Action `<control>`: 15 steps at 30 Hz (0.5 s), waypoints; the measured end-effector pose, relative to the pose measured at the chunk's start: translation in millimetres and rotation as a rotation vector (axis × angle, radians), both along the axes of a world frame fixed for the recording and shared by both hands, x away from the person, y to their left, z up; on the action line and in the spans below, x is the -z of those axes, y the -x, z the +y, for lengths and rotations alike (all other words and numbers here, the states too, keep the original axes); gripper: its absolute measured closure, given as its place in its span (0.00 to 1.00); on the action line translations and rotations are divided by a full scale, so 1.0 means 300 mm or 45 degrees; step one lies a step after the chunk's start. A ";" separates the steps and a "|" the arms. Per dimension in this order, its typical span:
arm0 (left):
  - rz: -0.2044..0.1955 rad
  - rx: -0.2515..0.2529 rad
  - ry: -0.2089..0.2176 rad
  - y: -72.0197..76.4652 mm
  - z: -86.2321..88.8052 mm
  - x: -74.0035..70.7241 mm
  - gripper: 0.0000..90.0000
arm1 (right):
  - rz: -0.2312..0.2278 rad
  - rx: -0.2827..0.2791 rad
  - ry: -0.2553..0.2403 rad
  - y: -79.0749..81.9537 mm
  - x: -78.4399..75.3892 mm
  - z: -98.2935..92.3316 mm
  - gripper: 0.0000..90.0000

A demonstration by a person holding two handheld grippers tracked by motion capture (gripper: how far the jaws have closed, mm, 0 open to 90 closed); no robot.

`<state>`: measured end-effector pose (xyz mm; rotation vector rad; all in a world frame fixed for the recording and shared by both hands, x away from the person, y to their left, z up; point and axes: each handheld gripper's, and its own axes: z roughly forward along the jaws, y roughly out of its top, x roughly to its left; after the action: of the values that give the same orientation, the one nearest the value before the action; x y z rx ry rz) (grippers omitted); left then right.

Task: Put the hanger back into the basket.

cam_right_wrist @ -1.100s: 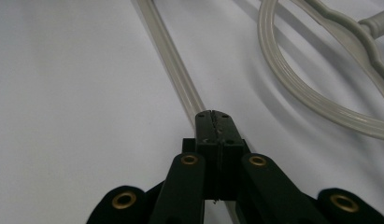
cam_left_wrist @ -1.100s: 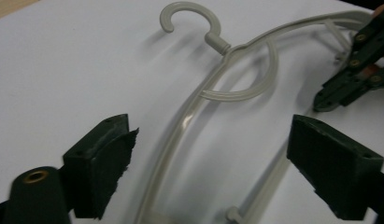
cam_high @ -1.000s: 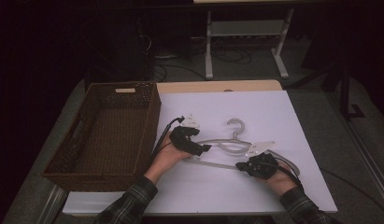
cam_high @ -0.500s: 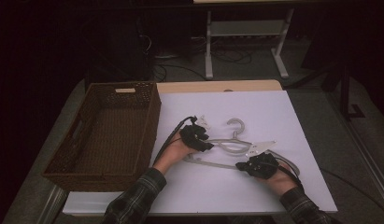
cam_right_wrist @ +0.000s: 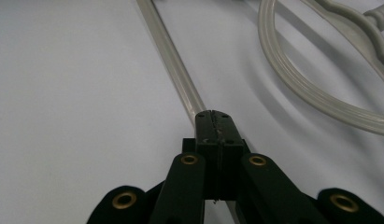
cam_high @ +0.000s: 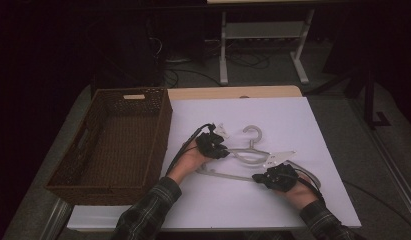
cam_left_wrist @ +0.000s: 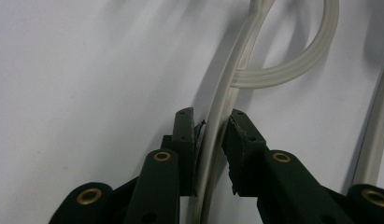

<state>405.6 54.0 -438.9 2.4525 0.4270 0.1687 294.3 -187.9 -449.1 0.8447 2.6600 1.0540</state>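
A pale plastic hanger (cam_high: pixel 249 156) lies flat on the white table top (cam_high: pixel 293 120), its hook pointing to the far side. My left gripper (cam_high: pixel 220 150) is at the hanger's left shoulder. In the left gripper view, the hanger's arm (cam_left_wrist: pixel 229 84) runs between the two jaws of the left gripper (cam_left_wrist: pixel 213 122), which are closed against it. My right gripper (cam_high: pixel 260 178) sits over the right part of the hanger's bottom bar. In the right gripper view, that gripper (cam_right_wrist: pixel 213 114) has its jaws pressed together, and the bar (cam_right_wrist: pixel 171 60) runs under their tips.
A brown wicker basket (cam_high: pixel 165 120) stands on the left part of the table, close to my left forearm. Behind the table are a white metal stand (cam_high: pixel 263 35) and cables on the floor.
My left hand has moved right and away from me, from beside the hanger onto its left shoulder. The right hand has stayed on the bottom bar.
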 end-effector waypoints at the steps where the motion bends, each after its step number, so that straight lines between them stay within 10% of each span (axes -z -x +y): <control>1: 0.000 0.004 0.004 0.001 0.002 -0.003 0.83 | 0.000 0.001 0.001 0.001 0.000 0.000 1.00; 10: 0.010 0.061 0.032 0.010 0.021 -0.025 0.91 | 0.006 -0.002 0.017 0.000 0.001 0.002 1.00; 15: 0.079 0.002 0.136 -0.003 0.051 -0.030 0.92 | -0.001 -0.008 0.010 0.000 -0.002 0.003 1.00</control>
<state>406.4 69.2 -430.0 2.3580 0.4493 0.0671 294.4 -187.1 -448.6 0.8344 2.6662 1.0444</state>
